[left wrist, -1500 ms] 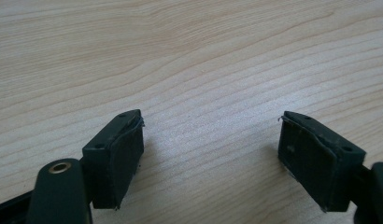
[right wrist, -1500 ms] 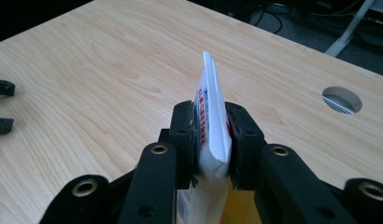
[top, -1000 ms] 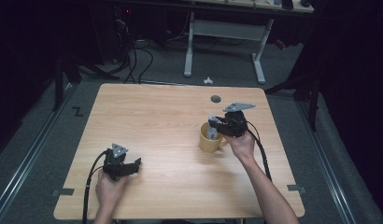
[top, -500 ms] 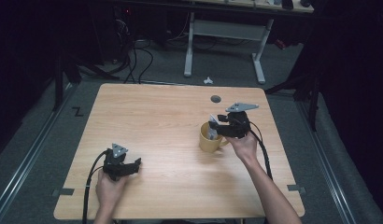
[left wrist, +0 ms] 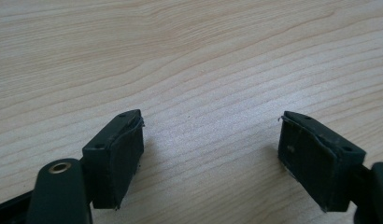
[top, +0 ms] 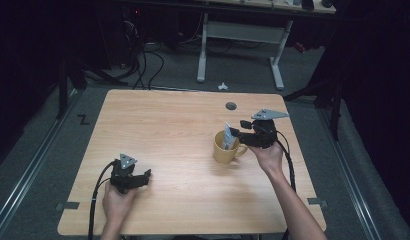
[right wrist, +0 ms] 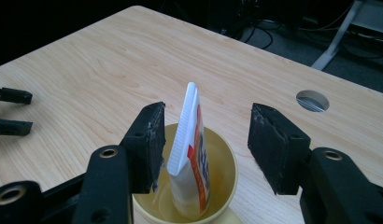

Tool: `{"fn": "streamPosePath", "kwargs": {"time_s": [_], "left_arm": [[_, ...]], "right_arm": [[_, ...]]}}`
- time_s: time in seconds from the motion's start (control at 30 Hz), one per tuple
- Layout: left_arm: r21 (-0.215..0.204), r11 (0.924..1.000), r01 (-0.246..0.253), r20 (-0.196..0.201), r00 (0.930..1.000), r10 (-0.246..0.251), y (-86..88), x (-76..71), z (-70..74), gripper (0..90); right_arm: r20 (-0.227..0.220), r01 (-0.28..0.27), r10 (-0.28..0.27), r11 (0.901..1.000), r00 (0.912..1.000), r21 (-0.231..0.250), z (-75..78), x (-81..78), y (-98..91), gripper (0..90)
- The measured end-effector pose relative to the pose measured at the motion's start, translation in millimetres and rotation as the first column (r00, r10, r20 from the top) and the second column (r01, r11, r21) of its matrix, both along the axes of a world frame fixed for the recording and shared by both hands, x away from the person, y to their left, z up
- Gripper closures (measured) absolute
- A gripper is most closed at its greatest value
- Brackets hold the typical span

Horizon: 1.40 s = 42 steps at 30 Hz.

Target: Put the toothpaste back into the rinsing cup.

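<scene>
My right tool [right wrist: 206, 140] has just been opening its jaws, and they're wide now, either side of the toothpaste tube [right wrist: 192, 149] without touching it. The tube stands upright in the yellow mug [top: 226, 148] at 3 o'clock on the bench [top: 178, 125], clear of the edges. My left tool [left wrist: 210, 158] sits wide at 7 o'clock, with bare wood all around it.

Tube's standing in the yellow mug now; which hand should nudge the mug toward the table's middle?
Right. The right gripper hovers open right over the yellow mug with the tube between its fingers. The left gripper rests open on the table, far from it.
</scene>
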<state>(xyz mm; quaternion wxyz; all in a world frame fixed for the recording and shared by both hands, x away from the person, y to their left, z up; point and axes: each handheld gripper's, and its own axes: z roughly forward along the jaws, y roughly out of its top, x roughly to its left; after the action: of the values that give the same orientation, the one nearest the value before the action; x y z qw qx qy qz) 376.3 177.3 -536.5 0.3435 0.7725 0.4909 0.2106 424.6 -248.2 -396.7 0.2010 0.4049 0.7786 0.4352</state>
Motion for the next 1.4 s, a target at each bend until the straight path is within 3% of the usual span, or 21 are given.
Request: {"fn": "streamPosePath", "kwargs": {"time_s": [0.43, 1.4], "left_arm": [[0.0, 1.0, 0.0, 0.0, 1.0, 0.0, 0.0, 0.0, 0.0, 22.7], [0.0, 1.0, 0.0, 0.0, 1.0, 0.0, 0.0, 0.0, 0.0, 22.7]], "right_arm": [[0.01, 0.011, -0.011, 0.999, 0.9999, 0.043, 4.3, -8.2, -15.9, 46.2], [0.039, 0.055, -0.058, 0.9962, 0.9976, 0.067, 8.4, -26.0, -43.3, 47.3]]}}
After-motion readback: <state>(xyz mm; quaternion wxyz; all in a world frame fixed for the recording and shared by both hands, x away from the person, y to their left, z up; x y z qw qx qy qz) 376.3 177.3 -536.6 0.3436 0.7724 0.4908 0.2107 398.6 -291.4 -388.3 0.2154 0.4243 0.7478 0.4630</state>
